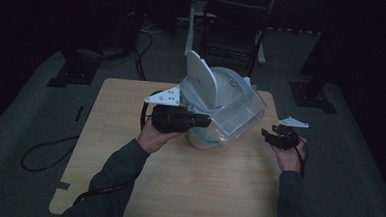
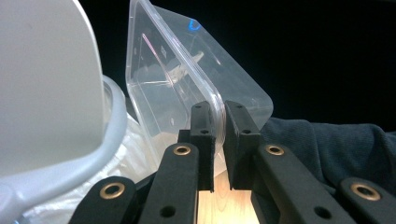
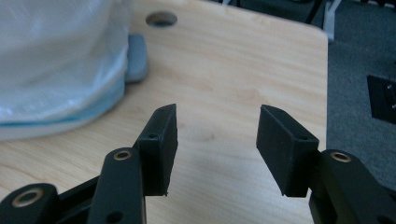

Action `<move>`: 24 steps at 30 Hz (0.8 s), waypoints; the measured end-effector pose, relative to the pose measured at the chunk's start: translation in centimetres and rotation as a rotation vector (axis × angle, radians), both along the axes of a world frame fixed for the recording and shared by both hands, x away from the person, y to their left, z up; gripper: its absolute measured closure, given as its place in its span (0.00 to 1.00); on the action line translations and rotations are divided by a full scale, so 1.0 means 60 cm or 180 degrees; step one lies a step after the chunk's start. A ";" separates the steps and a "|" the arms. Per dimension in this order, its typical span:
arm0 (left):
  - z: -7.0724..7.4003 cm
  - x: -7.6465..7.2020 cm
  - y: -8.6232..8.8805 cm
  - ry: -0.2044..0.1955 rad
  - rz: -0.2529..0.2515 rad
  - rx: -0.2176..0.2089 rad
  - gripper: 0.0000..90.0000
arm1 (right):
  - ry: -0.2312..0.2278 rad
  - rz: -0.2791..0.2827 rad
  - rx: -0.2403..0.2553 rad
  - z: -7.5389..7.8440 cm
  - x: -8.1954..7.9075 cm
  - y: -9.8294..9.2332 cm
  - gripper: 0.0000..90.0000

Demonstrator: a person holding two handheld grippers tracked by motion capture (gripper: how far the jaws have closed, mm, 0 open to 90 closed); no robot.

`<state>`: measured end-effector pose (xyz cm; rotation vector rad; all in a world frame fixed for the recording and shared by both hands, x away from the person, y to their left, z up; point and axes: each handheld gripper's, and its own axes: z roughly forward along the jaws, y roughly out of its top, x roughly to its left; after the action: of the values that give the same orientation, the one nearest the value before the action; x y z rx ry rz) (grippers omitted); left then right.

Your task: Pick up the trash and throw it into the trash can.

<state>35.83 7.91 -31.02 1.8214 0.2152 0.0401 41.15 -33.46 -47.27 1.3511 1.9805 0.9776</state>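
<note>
Black jaws of the left gripper (image 2: 218,140) pinch the rim of a clear plastic container (image 2: 187,79), tipped over the bin (image 1: 208,107) mid-surface, apparently emptying it. Right gripper (image 3: 217,140) hangs released, nothing between its jaws, over bare surface (image 3: 243,79) near the right edge. Next likely: tilt further; room there is ample.

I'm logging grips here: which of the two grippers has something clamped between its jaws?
The left gripper: its pads pinch the rim of the clear plastic container tipped over the white bin. The right gripper stands open above bare table.
</note>
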 end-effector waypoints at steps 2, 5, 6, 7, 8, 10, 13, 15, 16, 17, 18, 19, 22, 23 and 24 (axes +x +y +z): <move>0.006 0.003 0.000 -0.0007 0.0021 -0.0025 0.94 | -0.0064 0.0009 0.0035 0.014 0.000 0.001 0.52; 0.013 0.006 -0.001 -0.0008 0.0057 -0.0053 0.94 | -0.0134 0.0034 0.0027 0.033 -0.001 0.003 0.51; 0.015 0.008 -0.002 -0.0007 0.0069 -0.0064 0.94 | -0.0168 0.0041 0.0026 0.041 -0.001 0.004 0.51; 0.017 0.009 -0.002 -0.0009 0.0080 -0.0065 0.94 | -0.0188 0.0047 0.0025 0.048 -0.001 0.004 0.51; 0.019 0.012 -0.003 -0.0002 0.0088 -0.0082 0.94 | -0.0212 0.0053 0.0027 0.053 -0.001 0.005 0.51; 0.022 0.014 -0.004 0.0003 0.0105 -0.0104 0.94 | -0.0245 0.0069 0.0038 0.065 -0.001 0.005 0.51; 0.028 0.017 -0.006 -0.0004 0.0131 -0.0132 0.94 | -0.0285 0.0081 0.0047 0.082 0.000 0.006 0.50; 0.032 0.019 -0.008 -0.0011 0.0139 -0.0154 0.94 | -0.0323 0.0099 0.0068 0.092 -0.001 0.006 0.50; 0.034 0.020 -0.009 -0.0008 0.0147 -0.0163 0.94 | -0.0336 0.0102 0.0065 0.098 -0.001 0.006 0.50; 0.037 0.022 -0.010 -0.0014 0.0151 -0.0166 0.94 | -0.0348 0.0108 0.0067 0.103 -0.002 0.007 0.50; 0.038 0.024 -0.011 -0.0005 0.0163 -0.0181 0.94 | -0.0373 0.0125 0.0080 0.109 -0.002 0.007 0.50; 0.038 0.024 -0.011 -0.0005 0.0163 -0.0181 0.94 | -0.0373 0.0125 0.0080 0.109 -0.002 0.007 0.50; 0.041 0.028 -0.013 0.0011 0.0198 -0.0221 0.94 | -0.0433 0.0164 0.0084 0.127 -0.003 0.010 0.49; 0.041 0.029 -0.013 0.0013 0.0208 -0.0224 0.94 | -0.0444 0.0174 0.0084 0.131 -0.004 0.011 0.49; 0.041 0.029 -0.013 0.0014 0.0223 -0.0227 0.94 | -0.0456 0.0184 0.0087 0.135 -0.003 0.012 0.49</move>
<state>37.57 7.13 -28.58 1.7427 0.2804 0.0768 40.94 -32.75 -39.20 1.2087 1.9143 1.1002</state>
